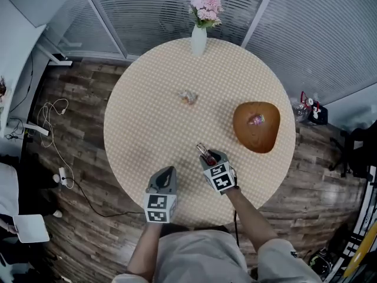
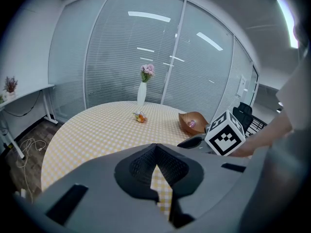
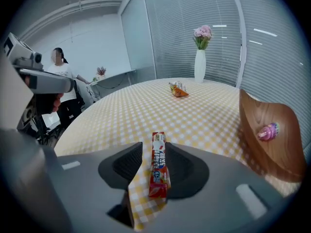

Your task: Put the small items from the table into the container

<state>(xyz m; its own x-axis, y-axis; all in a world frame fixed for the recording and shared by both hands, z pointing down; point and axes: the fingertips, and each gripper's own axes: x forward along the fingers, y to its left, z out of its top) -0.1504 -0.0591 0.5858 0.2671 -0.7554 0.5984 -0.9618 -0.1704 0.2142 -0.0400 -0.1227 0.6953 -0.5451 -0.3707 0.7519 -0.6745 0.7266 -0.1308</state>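
Observation:
A red candy stick (image 3: 159, 171) lies on the checkered round table (image 1: 147, 117), between the jaws of my right gripper (image 3: 154, 149). Those jaws are open; the stick rests close to the right one, with a gap on its left. From the head view the stick (image 1: 205, 154) pokes out ahead of the right gripper (image 1: 211, 155). The brown wooden bowl (image 1: 242, 133) sits to the right and holds a pink candy (image 1: 256, 119). A small wrapped candy (image 1: 188, 97) lies mid-table. My left gripper (image 1: 168, 171) hovers near the front edge, shut and empty (image 2: 155, 152).
A white vase of pink flowers (image 1: 199, 39) stands at the table's far edge. Glass walls with blinds ring the far side. Cables (image 1: 50, 114) lie on the wood floor at left. A person (image 3: 60, 76) stands by a desk in the right gripper view.

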